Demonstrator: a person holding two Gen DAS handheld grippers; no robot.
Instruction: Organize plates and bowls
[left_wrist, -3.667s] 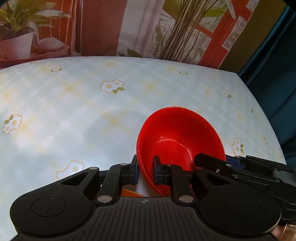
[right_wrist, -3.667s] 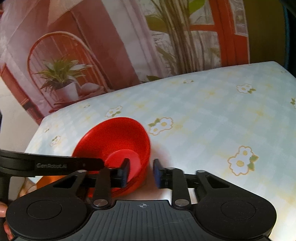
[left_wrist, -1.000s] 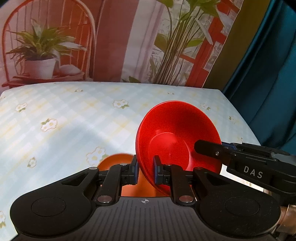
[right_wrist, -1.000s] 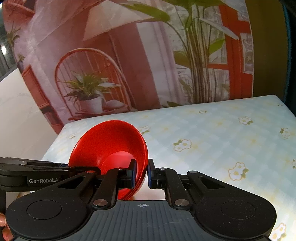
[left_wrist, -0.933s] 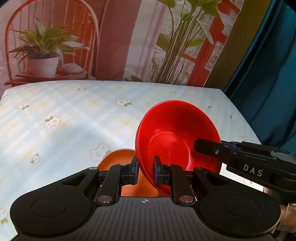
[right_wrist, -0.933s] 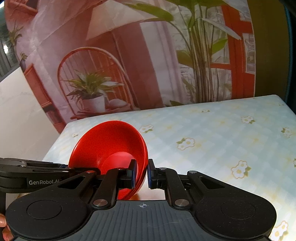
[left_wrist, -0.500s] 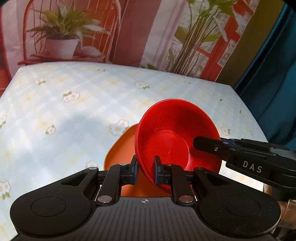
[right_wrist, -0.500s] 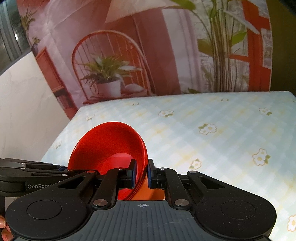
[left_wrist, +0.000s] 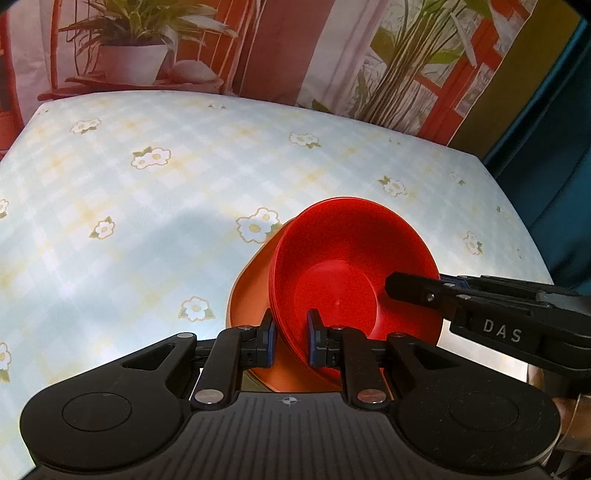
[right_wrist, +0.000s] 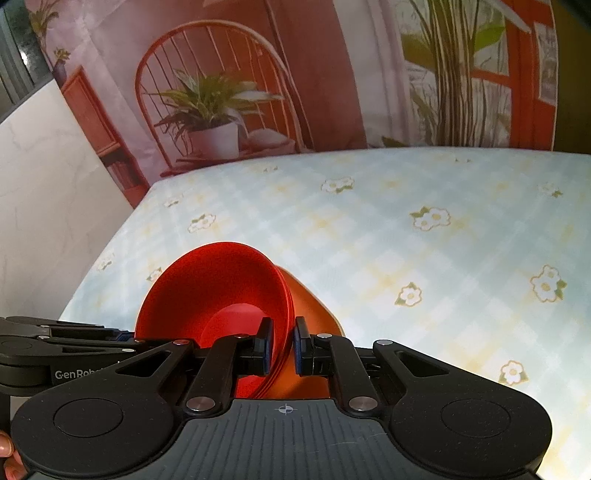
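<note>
Red bowl (left_wrist: 354, 273) is held tilted above the desk (left_wrist: 147, 206), gripped on opposite sides of its rim by both grippers. Left gripper (left_wrist: 290, 338) is narrow, clamped on the bowl's near rim: one pad inside the bowl, the other on the outer wall. Right gripper (right_wrist: 283, 343) is narrow too, pinching the rim on the other side, one pad inside and one outside. In the left view the right gripper (left_wrist: 397, 286) comes in from the right of the bowl, lettering "DAS" on its body; in the right view the left gripper's arm (right_wrist: 66, 347) comes in from the left of the bowl (right_wrist: 218, 291), lettering "GenRob..." partly visible.

Orange bowl (left_wrist: 255, 291) sits directly under and behind the red bowl, on the desk. Only its left edge shows past the red bowl in the left view, its right edge (right_wrist: 314, 314) in the right view. Cannot tell whether the red bowl touches the orange one or hangs just over it.

Desk has a pale checked cloth with white flowers; one flower (left_wrist: 258, 229) lies just beyond the bowl's far-left rim. Past the desk's far edge, behind the bowl, hangs a printed backdrop (right_wrist: 258, 74) with a chair and potted plant. A fingertip (right_wrist: 5, 448) shows at lower left of the right view.
</note>
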